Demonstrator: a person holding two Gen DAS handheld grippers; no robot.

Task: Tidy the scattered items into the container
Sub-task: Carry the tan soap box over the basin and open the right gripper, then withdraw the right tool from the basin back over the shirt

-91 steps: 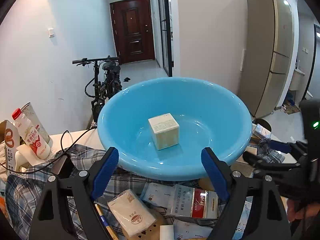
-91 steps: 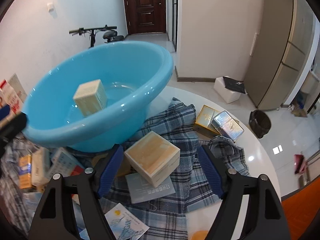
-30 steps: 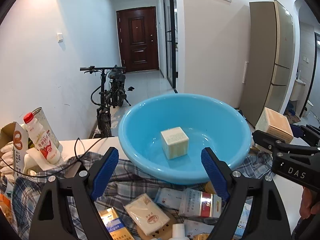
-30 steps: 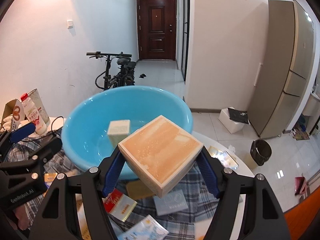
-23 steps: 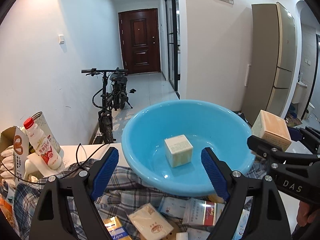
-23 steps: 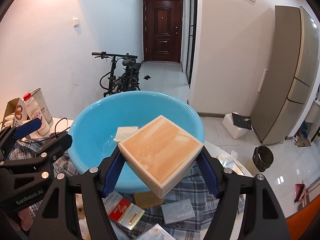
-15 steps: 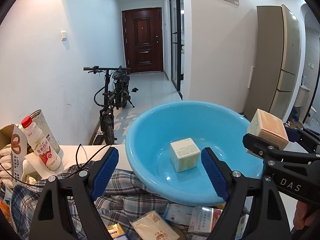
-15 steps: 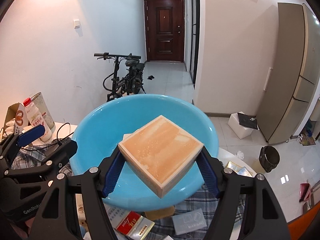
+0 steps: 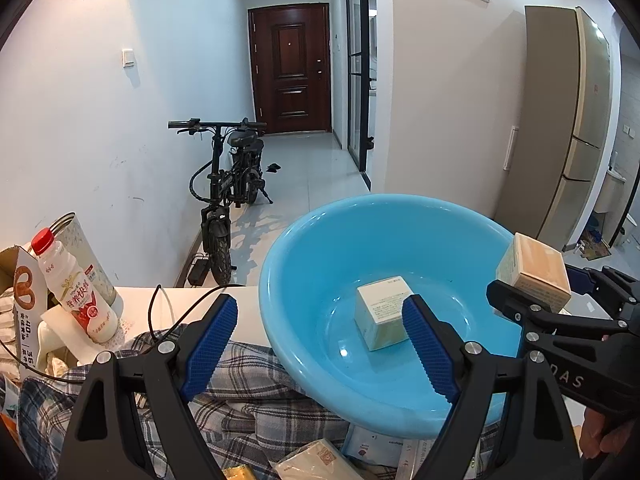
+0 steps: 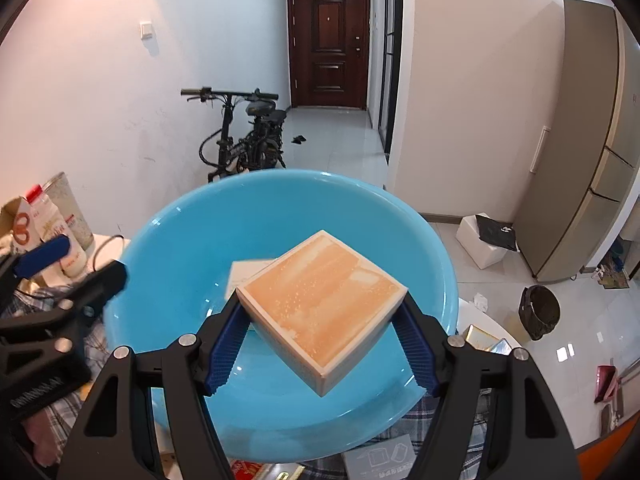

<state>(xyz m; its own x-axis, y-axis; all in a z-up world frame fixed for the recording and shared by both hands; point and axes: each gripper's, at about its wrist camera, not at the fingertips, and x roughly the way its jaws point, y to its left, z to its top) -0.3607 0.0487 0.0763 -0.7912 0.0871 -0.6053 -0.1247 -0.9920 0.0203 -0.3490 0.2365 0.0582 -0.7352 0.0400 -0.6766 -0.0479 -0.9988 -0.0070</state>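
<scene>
A big blue basin [image 9: 316,240] stands on the table with a small cream box [image 9: 380,312] inside it. My right gripper [image 10: 324,344] is shut on an orange-topped square box [image 10: 324,300] and holds it tilted above the basin [image 10: 192,240]; the cream box [image 10: 244,270] is mostly hidden behind it. In the left wrist view the right gripper [image 9: 532,296] shows over the basin's right rim with the orange box [image 9: 534,272]. My left gripper [image 9: 320,344] is open and empty, above the near-left rim.
A plaid cloth [image 9: 248,412] covers the table with packets and boxes [image 9: 316,462] scattered in front of the basin. A red-capped bottle [image 9: 76,292], a can and a pretzel carton stand at the left. A bicycle [image 9: 228,184] leans on the wall behind.
The right gripper has carried the orange box up from the cloth and forward over the basin. The left gripper has pulled back and left, staying open.
</scene>
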